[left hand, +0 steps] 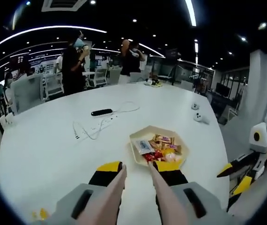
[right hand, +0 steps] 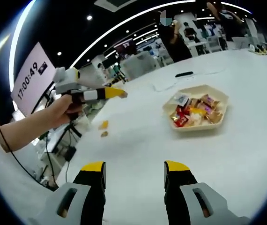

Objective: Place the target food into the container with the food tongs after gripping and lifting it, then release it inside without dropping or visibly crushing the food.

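So you're basically at the starting line here. Going left to right in the left gripper view: there's a little yellow something on the white table down at the lower left, too small to call. Further in, a black power strip with a tangle of white cable lies well back from you. Your left gripper hangs over the table with its jaws apart and nothing between them, the right-hand tip sitting just at the near rim of the hexagonal tray. That tray is loaded with wrapped snacks, so that's where the food is. At the far right your right gripper pokes in from the edge.

In the right gripper view, your left hand holds the other gripper up at the left; from that angle I can't tell its jaws there. Two small yellow bits lie on the table nearby, maybe stray snacks, hard to say. Your right gripper is spread wide and empty, well short of the tray at the right.

Progress-wise: I'd say nothing's been gripped, lifted or moved yet. I can't spot any food tongs, and I can't tell whether the tray is the source or the container. All of it is still ahead: grab, lift, carry, gentle release.
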Demonstrator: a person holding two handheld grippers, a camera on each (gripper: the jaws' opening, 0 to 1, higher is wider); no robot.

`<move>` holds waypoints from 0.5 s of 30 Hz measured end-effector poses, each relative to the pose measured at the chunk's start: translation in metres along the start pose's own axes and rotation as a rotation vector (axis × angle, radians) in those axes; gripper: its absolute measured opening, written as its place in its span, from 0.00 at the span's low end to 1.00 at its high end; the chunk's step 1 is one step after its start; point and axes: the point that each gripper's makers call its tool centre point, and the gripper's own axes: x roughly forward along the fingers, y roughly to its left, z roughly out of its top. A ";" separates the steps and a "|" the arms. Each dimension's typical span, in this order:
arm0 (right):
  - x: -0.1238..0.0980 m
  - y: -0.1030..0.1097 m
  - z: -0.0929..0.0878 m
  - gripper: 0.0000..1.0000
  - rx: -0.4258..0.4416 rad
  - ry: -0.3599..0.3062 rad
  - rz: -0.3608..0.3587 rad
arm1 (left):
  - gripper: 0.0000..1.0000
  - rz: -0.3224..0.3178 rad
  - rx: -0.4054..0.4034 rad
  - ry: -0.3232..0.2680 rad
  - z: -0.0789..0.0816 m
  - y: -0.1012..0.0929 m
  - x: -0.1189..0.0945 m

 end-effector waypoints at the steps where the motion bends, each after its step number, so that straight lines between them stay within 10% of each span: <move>1: 0.000 0.001 0.001 0.50 0.000 -0.002 -0.001 | 0.25 0.001 -0.001 0.000 -0.001 0.001 -0.001; 15: 0.011 0.016 0.000 0.50 -0.025 0.009 0.016 | 0.25 0.037 -0.013 -0.008 -0.012 0.017 -0.026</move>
